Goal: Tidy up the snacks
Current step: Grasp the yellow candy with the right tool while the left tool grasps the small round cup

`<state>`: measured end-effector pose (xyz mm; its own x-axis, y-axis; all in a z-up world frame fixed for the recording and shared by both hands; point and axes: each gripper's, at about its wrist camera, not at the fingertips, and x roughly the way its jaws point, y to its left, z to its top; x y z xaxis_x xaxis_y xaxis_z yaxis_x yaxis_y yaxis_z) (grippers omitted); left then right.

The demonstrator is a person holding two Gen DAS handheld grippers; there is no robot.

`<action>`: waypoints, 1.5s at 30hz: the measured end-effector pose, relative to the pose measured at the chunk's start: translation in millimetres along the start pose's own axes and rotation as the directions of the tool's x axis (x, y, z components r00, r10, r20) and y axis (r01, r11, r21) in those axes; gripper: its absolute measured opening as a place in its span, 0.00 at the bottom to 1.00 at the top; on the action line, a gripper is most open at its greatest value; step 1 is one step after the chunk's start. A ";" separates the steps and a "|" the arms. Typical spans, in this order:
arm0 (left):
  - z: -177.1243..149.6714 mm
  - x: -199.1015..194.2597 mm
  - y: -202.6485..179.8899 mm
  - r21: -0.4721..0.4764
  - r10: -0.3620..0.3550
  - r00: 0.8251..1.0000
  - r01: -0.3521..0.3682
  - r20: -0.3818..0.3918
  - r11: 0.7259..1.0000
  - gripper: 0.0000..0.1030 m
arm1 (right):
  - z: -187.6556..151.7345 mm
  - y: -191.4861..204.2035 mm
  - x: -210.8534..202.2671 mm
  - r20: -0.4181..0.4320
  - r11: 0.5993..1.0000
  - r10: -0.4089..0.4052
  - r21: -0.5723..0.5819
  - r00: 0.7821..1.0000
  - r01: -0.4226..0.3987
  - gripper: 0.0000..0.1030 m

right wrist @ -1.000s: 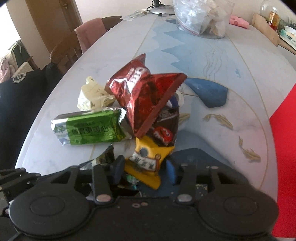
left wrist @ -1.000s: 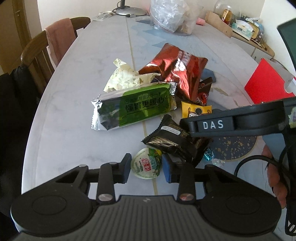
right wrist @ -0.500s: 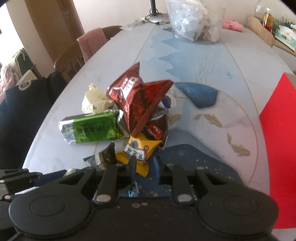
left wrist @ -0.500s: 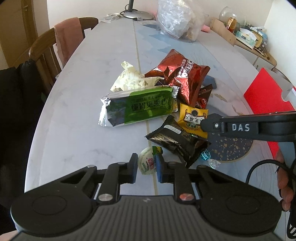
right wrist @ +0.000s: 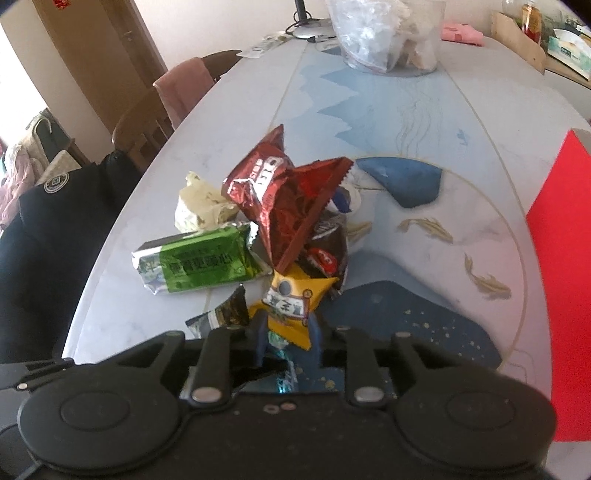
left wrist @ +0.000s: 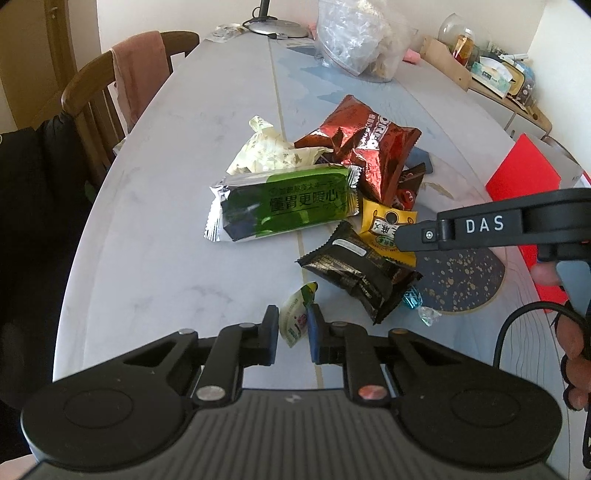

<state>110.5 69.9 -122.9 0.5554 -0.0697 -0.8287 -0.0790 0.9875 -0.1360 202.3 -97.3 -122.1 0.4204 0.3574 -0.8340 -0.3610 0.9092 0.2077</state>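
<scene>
So the left gripper point(left wrist: 291, 330) has its two blue-padded fingers pinched on a little round jelly cup point(left wrist: 295, 317) with a white and green lid, tipped on edge right between the pads at the near edge of the marble table point(left wrist: 155, 236). The right gripper point(right wrist: 288, 332) is clamped on the bottom edge of a yellow snack packet point(right wrist: 293, 306), and a small teal-wrapped candy point(right wrist: 282, 373) sits just under its fingers. Just ahead and right of the left gripper lies a black wrapped snack point(left wrist: 354, 269), touching the yellow packet beyond it. Past that, ahead of the left gripper, there's a green and silver bar pack point(left wrist: 284, 203) lying flat, with a crumpled cream wrapper point(left wrist: 266, 155) behind it. A big shiny red-brown chip bag point(left wrist: 362, 151) leans over the pile, ahead of the right gripper. Off to the right of both grippers is a red box point(right wrist: 561, 273). Way at the far end sits a clear container of plastic bags point(right wrist: 384, 33).
</scene>
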 end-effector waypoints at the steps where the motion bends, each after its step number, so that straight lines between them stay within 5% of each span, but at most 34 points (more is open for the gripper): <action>1: 0.3 0.2 0.8 -0.001 -0.003 1.000 0.003 0.000 1.000 0.15 | 0.7 1.0 1.3 -0.002 1.000 -0.006 -0.002 1.000 0.006 0.26; 4: 1.1 1.0 4.2 0.000 -0.009 1.000 0.009 0.001 1.000 0.15 | 3.1 3.4 4.4 -0.001 1.000 -0.030 0.005 1.000 0.030 0.34; 6: 1.8 1.3 6.1 0.003 -0.016 1.000 0.016 0.000 1.000 0.15 | 5.3 5.3 7.0 -0.001 0.999 -0.044 0.009 0.999 0.044 0.58; 7: 2.2 1.7 6.9 0.003 -0.020 1.000 0.020 0.000 1.000 0.15 | 7.0 6.6 8.9 -0.003 0.999 -0.045 0.014 0.999 0.045 0.88; 8: 2.5 2.0 8.1 0.003 -0.024 1.000 0.024 -0.001 1.000 0.15 | 8.6 8.3 10.3 -0.001 0.999 -0.042 0.019 0.999 0.042 0.99; 17: 5.4 3.9 16.4 0.005 -0.059 0.998 0.059 -0.006 0.998 0.15 | 22.2 7.7 31.7 -0.028 0.969 -0.205 0.136 0.978 0.207 0.89; 24: 9.0 6.6 22.5 0.002 -0.081 0.997 0.081 -0.010 0.997 0.15 | 23.3 16.2 43.3 -0.055 0.950 -0.276 0.137 0.960 0.281 0.90; 30: 10.1 7.6 24.8 0.001 -0.092 0.996 0.092 -0.012 0.996 0.15 | 21.4 14.1 50.1 -0.100 0.933 -0.303 0.171 0.948 0.316 0.80; 38: 11.0 8.5 25.0 -0.001 -0.092 0.996 0.092 -0.009 0.996 0.15 | 20.8 19.1 42.7 -0.079 0.934 -0.302 0.175 0.950 0.311 0.41; 45: 11.2 5.9 28.6 -0.029 -0.071 0.997 0.071 -0.010 0.997 0.15 | 13.2 16.2 28.3 -0.063 0.943 -0.273 0.178 0.960 0.279 0.32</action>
<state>120.8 99.3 -125.6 0.5509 -0.1414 -0.8225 -0.0637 0.9755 -0.2104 219.4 -69.6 -135.5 0.4499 0.0820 -0.8893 -0.0748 0.9957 0.0539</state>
